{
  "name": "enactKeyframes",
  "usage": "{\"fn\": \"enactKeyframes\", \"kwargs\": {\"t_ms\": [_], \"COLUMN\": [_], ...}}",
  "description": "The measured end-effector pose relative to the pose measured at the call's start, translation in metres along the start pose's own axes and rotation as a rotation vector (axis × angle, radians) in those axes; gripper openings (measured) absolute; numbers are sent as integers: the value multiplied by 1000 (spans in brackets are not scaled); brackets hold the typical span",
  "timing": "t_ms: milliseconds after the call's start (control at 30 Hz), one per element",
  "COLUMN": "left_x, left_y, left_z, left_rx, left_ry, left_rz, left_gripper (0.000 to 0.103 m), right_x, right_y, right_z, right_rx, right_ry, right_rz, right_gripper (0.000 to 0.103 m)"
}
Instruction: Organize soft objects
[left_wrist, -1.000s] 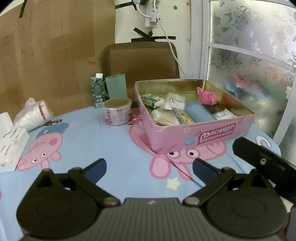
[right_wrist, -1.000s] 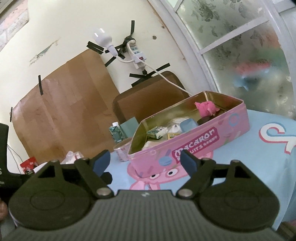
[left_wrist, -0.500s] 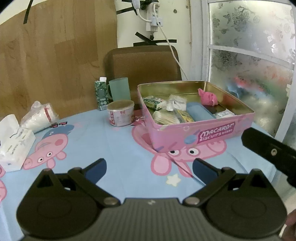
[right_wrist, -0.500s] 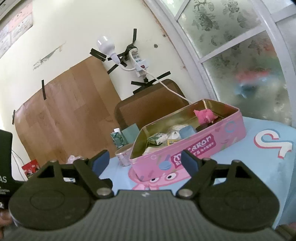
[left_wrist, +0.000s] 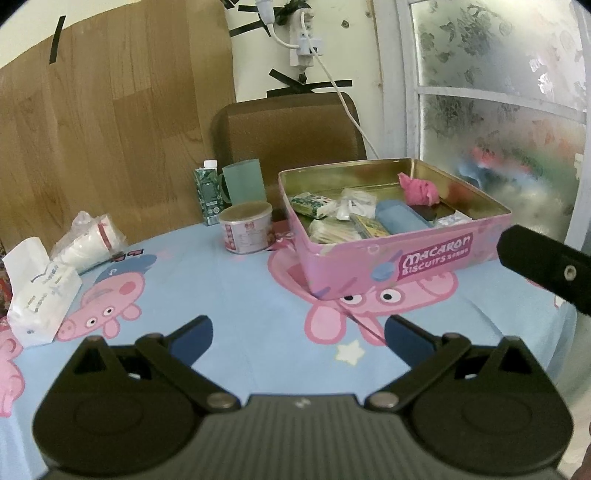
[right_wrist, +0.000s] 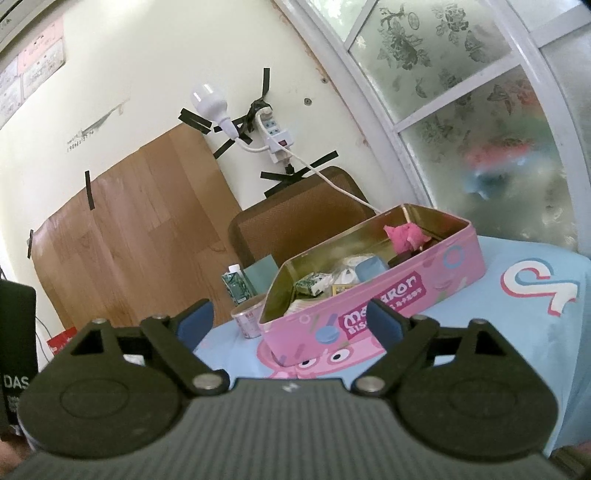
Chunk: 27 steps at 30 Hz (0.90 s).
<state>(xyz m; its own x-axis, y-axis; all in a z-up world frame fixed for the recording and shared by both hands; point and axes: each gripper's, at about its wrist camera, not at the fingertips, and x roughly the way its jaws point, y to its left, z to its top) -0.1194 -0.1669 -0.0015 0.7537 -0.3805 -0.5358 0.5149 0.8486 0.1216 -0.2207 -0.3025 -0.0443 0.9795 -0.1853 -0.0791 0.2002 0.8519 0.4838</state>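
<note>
Since both my left gripper (left_wrist: 298, 332) and right gripper (right_wrist: 289, 322) hang spread and empty, right's jaws freshly widened, I'd approach that tissue pack (left_wrist: 40, 291) slowly, squeezing gently.

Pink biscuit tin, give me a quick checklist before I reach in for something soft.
1. Pink biscuit tin lid off: ok.
2. Left gripper open, nothing between the jaws: ok.
3. Right gripper jaws have just been opening, nothing between them: ok.
4. Pink soft lump on top, unobstructed: ok.
5. Tablecloth between grippers and tin free of clutter: ok.
6. Items under the blue roll: cannot tell.
</note>
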Motion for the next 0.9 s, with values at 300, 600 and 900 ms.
{"fn": "enactKeyframes", "kwargs": {"t_ms": [300, 600, 900], "left_x": [-3, -4, -6], "left_y": [0, 2, 3], "left_z": [-3, -3, -4], "left_rx": [16, 13, 6], "left_ry": [-4, -2, -4], "left_rz": [4, -1, 5], "left_gripper": [103, 103, 103], "right_x": [-5, -6, -7], "right_y": [3, 5, 7], "right_z": [0, -1, -1], "right_rx": [2, 2, -2], "right_ry": [-8, -7, -2], "right_rz": [2, 6, 15], "right_gripper": [92, 92, 92]}}
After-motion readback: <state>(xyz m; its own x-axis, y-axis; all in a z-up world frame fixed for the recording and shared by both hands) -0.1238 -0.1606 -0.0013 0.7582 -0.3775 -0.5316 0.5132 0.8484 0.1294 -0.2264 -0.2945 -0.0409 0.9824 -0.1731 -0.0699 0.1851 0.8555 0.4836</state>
